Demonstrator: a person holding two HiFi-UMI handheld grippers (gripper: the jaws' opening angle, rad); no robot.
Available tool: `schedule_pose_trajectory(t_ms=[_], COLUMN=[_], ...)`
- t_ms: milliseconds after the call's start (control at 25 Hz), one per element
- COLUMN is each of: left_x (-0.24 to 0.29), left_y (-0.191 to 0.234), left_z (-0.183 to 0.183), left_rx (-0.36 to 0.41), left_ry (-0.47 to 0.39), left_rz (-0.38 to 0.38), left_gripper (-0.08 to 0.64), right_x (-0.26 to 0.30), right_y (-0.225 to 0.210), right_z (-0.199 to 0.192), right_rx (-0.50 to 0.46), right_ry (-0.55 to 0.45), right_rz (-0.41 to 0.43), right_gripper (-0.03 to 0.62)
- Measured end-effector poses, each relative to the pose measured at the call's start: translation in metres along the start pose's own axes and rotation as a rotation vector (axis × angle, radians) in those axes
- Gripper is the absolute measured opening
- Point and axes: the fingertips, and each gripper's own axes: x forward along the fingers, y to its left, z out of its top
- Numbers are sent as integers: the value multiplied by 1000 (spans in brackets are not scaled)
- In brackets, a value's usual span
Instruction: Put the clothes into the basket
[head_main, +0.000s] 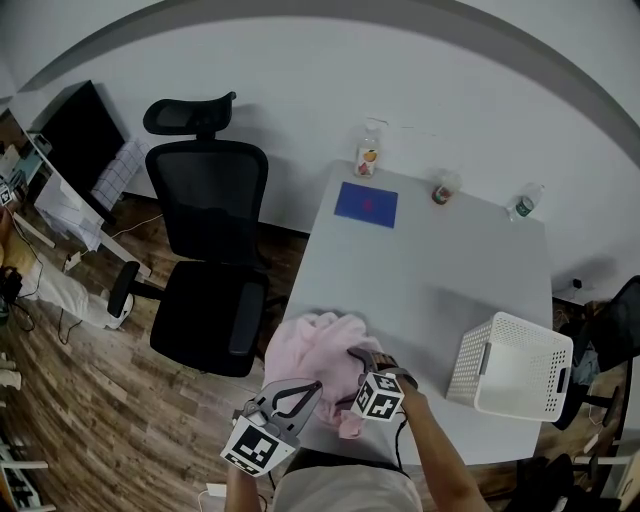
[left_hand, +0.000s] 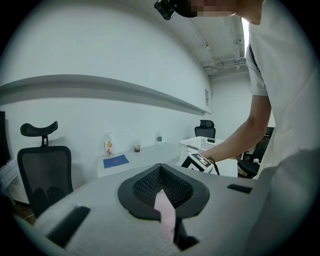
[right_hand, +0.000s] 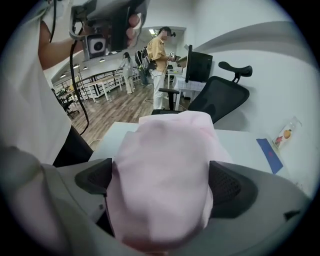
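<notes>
A crumpled pink garment (head_main: 318, 350) lies heaped at the near left corner of the white table (head_main: 440, 270). My left gripper (head_main: 312, 388) sits at the heap's near edge, raised a little; in its own view the jaws (left_hand: 161, 170) meet with a strip of the pink garment (left_hand: 165, 211) pinched between them. My right gripper (head_main: 357, 357) points steeply down onto the heap. Its jaws (right_hand: 162, 182) stand wide apart, with a bulge of pink garment (right_hand: 165, 160) filling the gap. The white slatted basket (head_main: 512, 366) stands at the table's near right corner, apart from both grippers.
A black office chair (head_main: 205, 260) stands left of the table. At the far end are a blue pad (head_main: 366, 204), a juice bottle (head_main: 367, 157), a cup (head_main: 443, 188) and a water bottle (head_main: 525, 202). People stand far off (right_hand: 160, 55) on the wooden floor.
</notes>
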Motion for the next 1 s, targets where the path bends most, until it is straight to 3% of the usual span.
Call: schedule_pose_trajectory(t_ms=[280,440,600,840,1000], left_x=[0,-1,-1,-4,-6], left_y=[1,0,1,0,0], left_z=[-4,-5,-7,-6,-11], left_rx=[2,-25,8,-46,-20], left_ry=[8,15,12,25,26], left_rz=[-2,6,-1,15,8], left_gripper=[6,6,6,6,6], right_x=[27,42,51,58,61], right_y=[-5,-6,-7,-5,-3], right_z=[-15,-24,-28,-32,-32], right_rx=[-6,-64,-67,-27,16], right_ry=[39,58,46,59,61], right_rz=[-29,-86,-137,-115,-98], right_gripper=[574,572,564,463,383])
